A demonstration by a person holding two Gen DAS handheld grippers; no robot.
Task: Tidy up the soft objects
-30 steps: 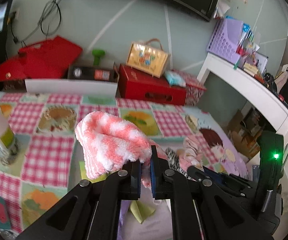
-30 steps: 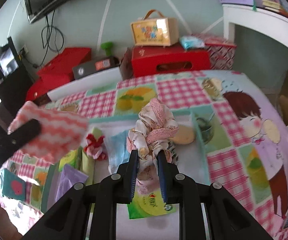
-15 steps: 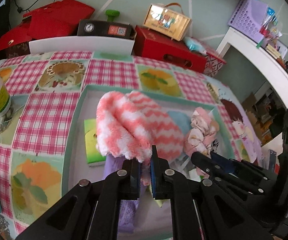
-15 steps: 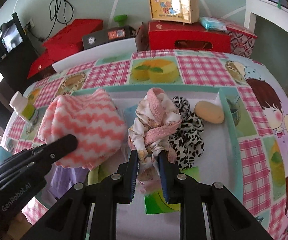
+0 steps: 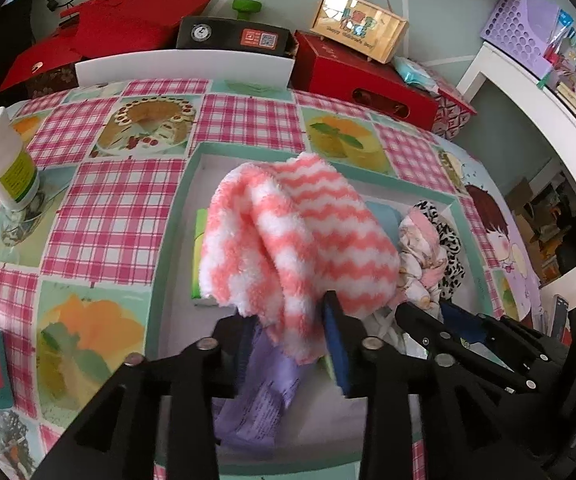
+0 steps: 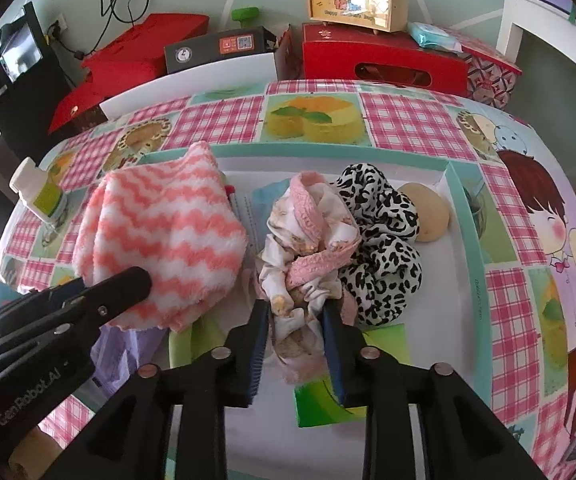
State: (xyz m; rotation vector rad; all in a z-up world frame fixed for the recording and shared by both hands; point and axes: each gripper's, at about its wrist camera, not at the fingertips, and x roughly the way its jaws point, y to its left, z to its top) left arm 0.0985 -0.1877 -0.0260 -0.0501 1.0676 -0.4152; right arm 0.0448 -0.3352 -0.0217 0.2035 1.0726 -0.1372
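"GenRobot.AI" runs in white along the black body of the left gripper [image 6: 126, 286], left of the right claw. The yellow handled box [image 6: 356, 2] far ahead carries print too blurred to read.

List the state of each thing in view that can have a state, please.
Left gripper: jaws open, pink-and-white zigzag fleece cloth between them.
Right gripper: jaws open around cream floral cloth with pink trim.
White plastic bottle: upright, capped.
Teal-rimmed tray: holding items.
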